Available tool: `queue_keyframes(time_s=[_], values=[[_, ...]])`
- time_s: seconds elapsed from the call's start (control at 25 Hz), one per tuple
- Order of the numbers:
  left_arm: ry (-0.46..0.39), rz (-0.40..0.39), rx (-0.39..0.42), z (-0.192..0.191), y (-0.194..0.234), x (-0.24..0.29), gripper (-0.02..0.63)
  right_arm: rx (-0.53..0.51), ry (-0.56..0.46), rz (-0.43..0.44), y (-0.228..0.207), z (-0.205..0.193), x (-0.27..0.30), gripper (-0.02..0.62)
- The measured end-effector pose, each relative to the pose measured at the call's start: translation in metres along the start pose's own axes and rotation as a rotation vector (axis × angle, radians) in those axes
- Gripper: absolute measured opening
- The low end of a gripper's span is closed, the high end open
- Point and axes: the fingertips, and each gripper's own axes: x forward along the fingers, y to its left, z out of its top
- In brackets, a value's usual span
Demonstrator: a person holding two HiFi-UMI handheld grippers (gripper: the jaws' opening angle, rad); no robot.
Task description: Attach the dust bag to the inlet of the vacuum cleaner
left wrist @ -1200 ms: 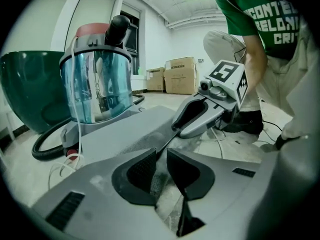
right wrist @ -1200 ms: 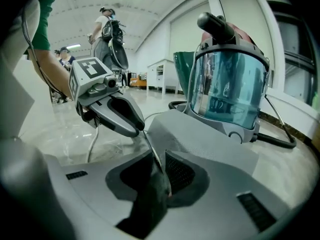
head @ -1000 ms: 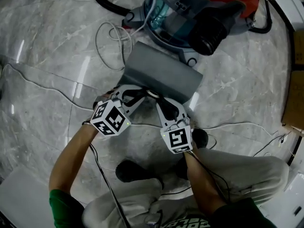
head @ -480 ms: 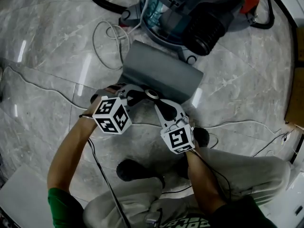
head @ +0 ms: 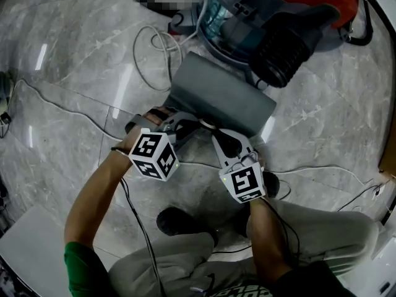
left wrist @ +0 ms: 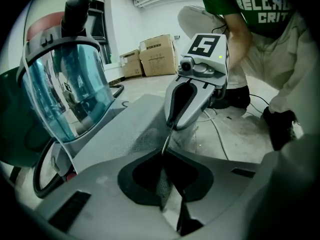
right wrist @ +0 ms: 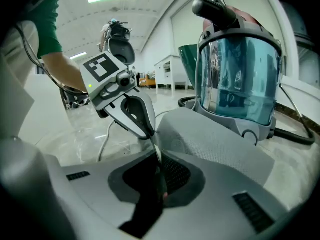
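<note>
The grey dust bag (head: 223, 101) lies flat on the marble floor in front of the vacuum cleaner (head: 272, 23), which has a red top and a teal see-through canister (left wrist: 65, 94). My left gripper (head: 179, 125) and my right gripper (head: 226, 142) are side by side at the bag's near edge. In the left gripper view the left gripper (left wrist: 165, 184) is shut on the bag's thin edge, with the right gripper (left wrist: 192, 99) facing it. Along the right gripper (right wrist: 160, 176) the jaws are likewise shut on that edge, and the bag (right wrist: 215, 144) stretches toward the vacuum (right wrist: 240, 84).
A white cable (head: 151, 48) loops on the floor left of the vacuum, and thin wires (head: 62, 98) cross the tiles. The person's shoes (head: 176, 220) are just behind the grippers. Cardboard boxes (left wrist: 157, 54) stand by the far wall. A white panel (head: 31, 246) lies at the bottom left.
The head view has shifted, so bag, vacuum and grippers sit slightly further right. Both grippers keep their hold on the bag's near edge; the bag has hardly moved relative to the vacuum.
</note>
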Motion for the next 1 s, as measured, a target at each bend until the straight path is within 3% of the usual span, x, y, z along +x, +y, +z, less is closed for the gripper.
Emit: queue_keyframes(time_s=[0.4,0.6,1.0], values=[[0.018,0.010,-0.023,0.017,0.039,-0.048,0.028,-0.007,-0.017,0.088,-0.008,0.060,-0.004,0.035],[-0.002,0.005,-0.044,0.047,0.050,-0.088,0.028,0.006,-0.004,0.111,-0.006,0.104,-0.032,0.035],[-0.016,0.083,-0.053,0.118,0.085,-0.164,0.028,-0.056,-0.087,0.162,-0.019,0.200,-0.095,0.032]])
